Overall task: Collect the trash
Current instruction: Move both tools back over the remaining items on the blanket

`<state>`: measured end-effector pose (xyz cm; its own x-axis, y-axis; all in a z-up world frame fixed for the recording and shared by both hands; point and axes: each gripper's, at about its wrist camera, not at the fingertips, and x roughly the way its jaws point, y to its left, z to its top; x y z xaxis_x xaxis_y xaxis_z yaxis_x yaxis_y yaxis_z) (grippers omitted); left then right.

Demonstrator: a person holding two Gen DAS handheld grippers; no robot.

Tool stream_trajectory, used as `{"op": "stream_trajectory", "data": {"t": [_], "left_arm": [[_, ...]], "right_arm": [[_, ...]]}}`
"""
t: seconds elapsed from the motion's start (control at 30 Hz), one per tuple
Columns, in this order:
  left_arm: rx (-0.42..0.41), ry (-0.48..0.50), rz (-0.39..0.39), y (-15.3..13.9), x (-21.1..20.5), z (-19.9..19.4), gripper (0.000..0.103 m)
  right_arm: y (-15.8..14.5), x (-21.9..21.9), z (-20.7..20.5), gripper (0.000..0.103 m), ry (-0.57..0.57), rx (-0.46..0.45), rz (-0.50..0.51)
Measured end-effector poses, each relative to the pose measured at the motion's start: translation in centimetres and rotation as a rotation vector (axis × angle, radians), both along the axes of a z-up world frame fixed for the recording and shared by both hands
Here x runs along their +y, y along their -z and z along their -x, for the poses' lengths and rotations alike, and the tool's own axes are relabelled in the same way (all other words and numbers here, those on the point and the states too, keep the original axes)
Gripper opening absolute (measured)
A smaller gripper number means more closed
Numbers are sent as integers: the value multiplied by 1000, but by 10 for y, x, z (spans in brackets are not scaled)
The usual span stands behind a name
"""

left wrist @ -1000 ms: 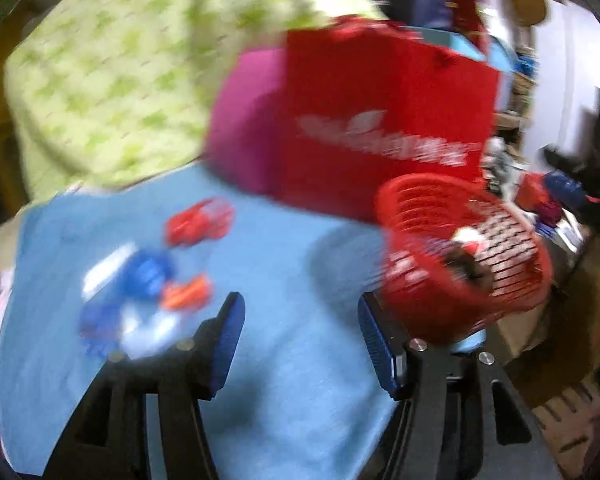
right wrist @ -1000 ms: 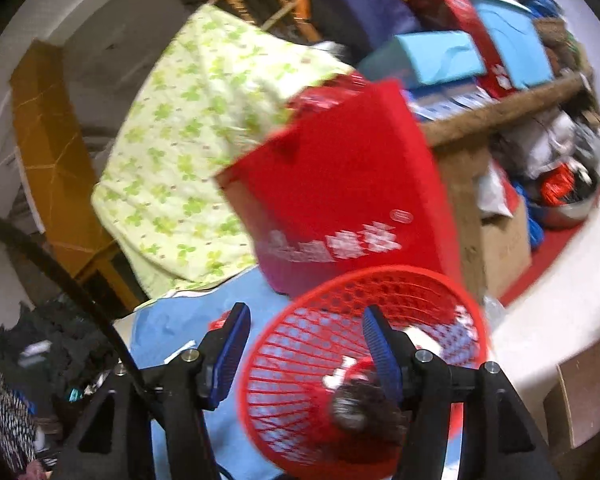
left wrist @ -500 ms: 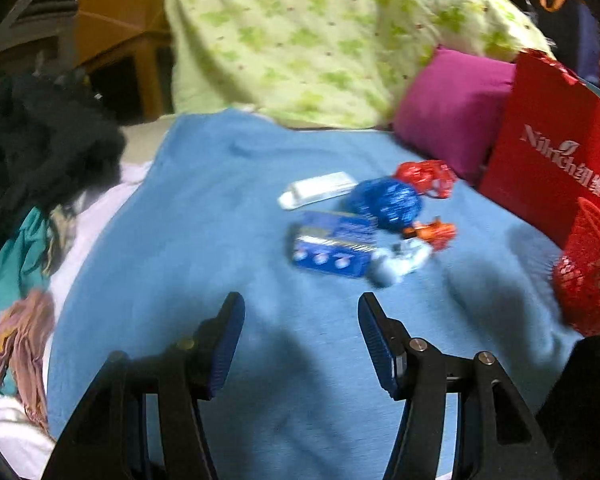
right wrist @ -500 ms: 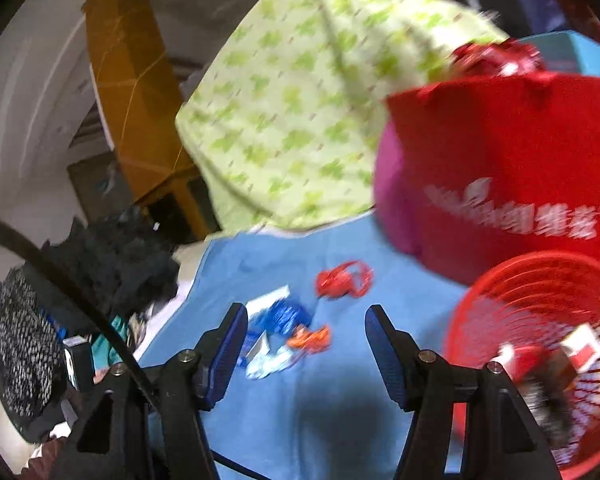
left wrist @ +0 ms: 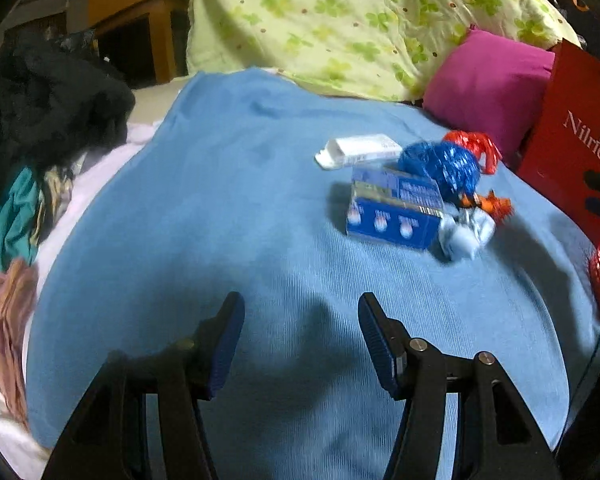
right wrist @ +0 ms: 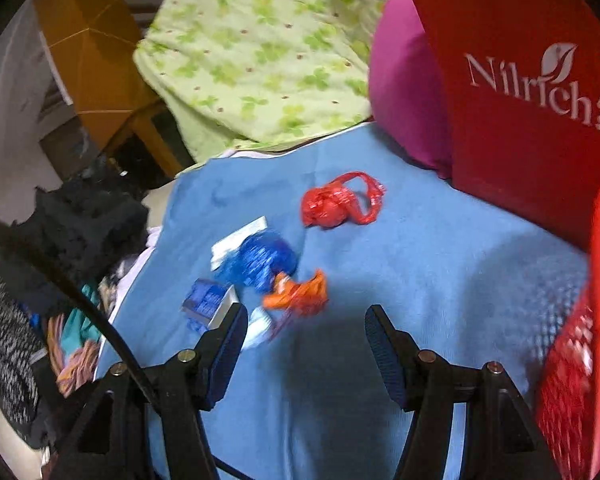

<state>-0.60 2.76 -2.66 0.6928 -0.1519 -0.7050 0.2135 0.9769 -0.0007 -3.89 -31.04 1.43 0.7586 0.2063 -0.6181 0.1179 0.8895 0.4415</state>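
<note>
Trash lies in a cluster on the blue blanket (left wrist: 220,220): a blue carton (left wrist: 396,212), a white packet (left wrist: 358,150), a crumpled blue wrapper (left wrist: 440,166), a red plastic bag (left wrist: 474,148), an orange wrapper (left wrist: 490,204) and a pale blue wad (left wrist: 466,232). My left gripper (left wrist: 300,344) hangs open over bare blanket, short of the cluster. My right gripper (right wrist: 304,344) is open too, just near of the orange wrapper (right wrist: 298,298); the blue carton (right wrist: 208,304) sits by its left finger. The red mesh basket (right wrist: 580,340) stands at the right edge.
A red paper bag (right wrist: 532,100) and a magenta pillow (left wrist: 488,88) stand behind the trash, with a green flowered quilt (left wrist: 340,20) beyond. Dark and coloured clothes (left wrist: 40,112) are piled left of the blanket. A wooden cabinet (right wrist: 84,52) stands at the back left.
Both views have swung left, away from the red basket and the red bag, and down toward the trash cluster on the blanket. Both grippers keep empty, parted fingers.
</note>
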Motion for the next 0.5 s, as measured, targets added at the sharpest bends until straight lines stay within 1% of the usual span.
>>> {"op": "stream_trajectory", "data": {"t": [0.17, 0.23, 0.33, 0.43, 0.5], "left_arm": [[-87, 25, 9, -15, -6, -40, 60], [-109, 36, 37, -21, -7, -61, 60], [-118, 57, 104, -30, -9, -94, 61], [-128, 79, 124, -31, -17, -130, 65], [-107, 97, 144, -29, -21, -150, 65]], "right_arm": [[17, -13, -47, 65, 24, 5, -74], [29, -19, -68, 65, 22, 21, -121], [42, -28, -92, 65, 33, 38, -196], [48, -36, -116, 65, 57, 39, -240], [49, -40, -130, 65, 70, 29, -250]]}}
